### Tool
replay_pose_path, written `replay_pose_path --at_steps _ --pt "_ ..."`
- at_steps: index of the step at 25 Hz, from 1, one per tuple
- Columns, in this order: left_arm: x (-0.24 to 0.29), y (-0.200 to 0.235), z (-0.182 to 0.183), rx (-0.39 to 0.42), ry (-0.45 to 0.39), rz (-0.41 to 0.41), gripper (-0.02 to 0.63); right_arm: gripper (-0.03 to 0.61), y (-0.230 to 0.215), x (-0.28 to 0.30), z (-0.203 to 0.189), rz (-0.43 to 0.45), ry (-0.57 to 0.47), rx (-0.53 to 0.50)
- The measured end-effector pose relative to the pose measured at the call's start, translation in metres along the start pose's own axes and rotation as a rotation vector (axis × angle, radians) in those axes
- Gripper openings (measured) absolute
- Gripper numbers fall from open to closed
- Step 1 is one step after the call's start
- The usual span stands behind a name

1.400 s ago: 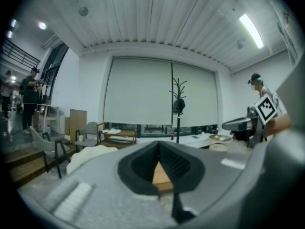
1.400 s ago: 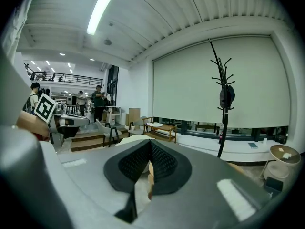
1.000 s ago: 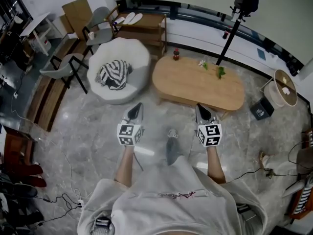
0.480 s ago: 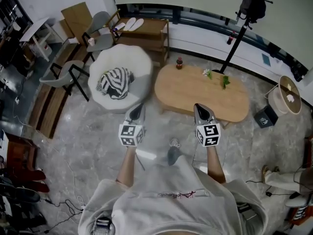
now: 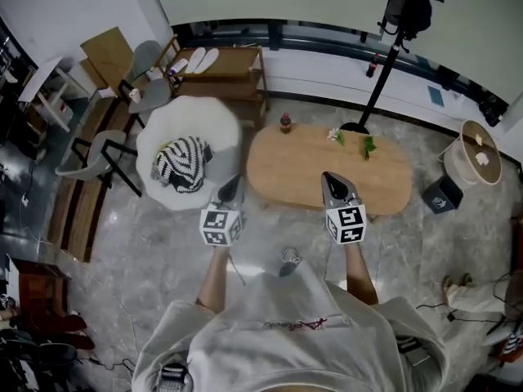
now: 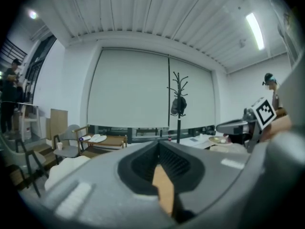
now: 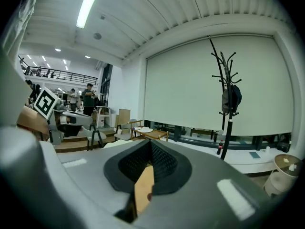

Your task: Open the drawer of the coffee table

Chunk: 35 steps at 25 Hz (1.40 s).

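Pointing forward side by side, the left gripper (image 5: pixel 233 180) and right gripper (image 5: pixel 328 178) are both clenched tight on nothing. The oval wooden coffee table (image 5: pixel 302 166) sits just past their tips on the far side, white armchair (image 5: pixel 219 121) at its left. Can't see its drawer from here.

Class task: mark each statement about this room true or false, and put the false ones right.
1. Both tools are shut and empty. True: the left tool and the right tool hold nothing.
2. The coffee table has a square glass top. False: the coffee table has an oval wooden top.
3. A striped cushion lies on the white armchair. True.
4. The right tool grips a drawer handle. False: it grips nothing.
5. The table top is bare. False: small plants stand on it.
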State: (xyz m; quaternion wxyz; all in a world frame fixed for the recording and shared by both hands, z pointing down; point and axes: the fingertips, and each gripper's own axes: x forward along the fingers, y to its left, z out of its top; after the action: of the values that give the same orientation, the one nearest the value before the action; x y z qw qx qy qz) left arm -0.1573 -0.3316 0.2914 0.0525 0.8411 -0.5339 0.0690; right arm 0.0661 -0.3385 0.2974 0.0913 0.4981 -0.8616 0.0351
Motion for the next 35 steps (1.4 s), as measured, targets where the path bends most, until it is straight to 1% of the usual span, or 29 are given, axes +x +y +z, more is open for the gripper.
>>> replay_pose_path --at_steps 4,10,16,21,26,29,32,35 --pt "0.045 0.001 0.008 0.01 0.0 -0.035 -0.002 0.002 -0.038 0.017 0.0 -0.048 0.006 0.015" --pt "0.094 0.002 0.01 0.008 0.002 -0.07 -0.002 0.002 -0.076 0.038 -0.003 -0.088 0.017 0.021" --pt "0.122 0.004 0.009 0.01 0.016 -0.101 -0.002 0.003 -0.098 0.045 -0.006 -0.137 0.029 0.031" --pt "0.139 -0.008 0.003 0.005 0.025 -0.158 -0.002 0.002 -0.11 0.029 -0.017 -0.201 0.057 0.046" --pt "0.148 -0.02 -0.002 0.004 0.038 -0.228 -0.002 0.003 -0.114 0.01 -0.022 -0.275 0.07 0.071" --pt "0.144 -0.016 -0.008 0.003 0.049 -0.254 -0.002 0.002 -0.105 0.007 -0.022 -0.314 0.071 0.074" --pt "0.137 -0.001 -0.014 -0.008 0.055 -0.258 -0.002 0.003 -0.089 0.011 -0.022 -0.321 0.087 0.072" --pt "0.126 0.02 -0.018 -0.02 0.06 -0.245 -0.002 0.002 -0.069 0.02 -0.022 -0.313 0.106 0.068"
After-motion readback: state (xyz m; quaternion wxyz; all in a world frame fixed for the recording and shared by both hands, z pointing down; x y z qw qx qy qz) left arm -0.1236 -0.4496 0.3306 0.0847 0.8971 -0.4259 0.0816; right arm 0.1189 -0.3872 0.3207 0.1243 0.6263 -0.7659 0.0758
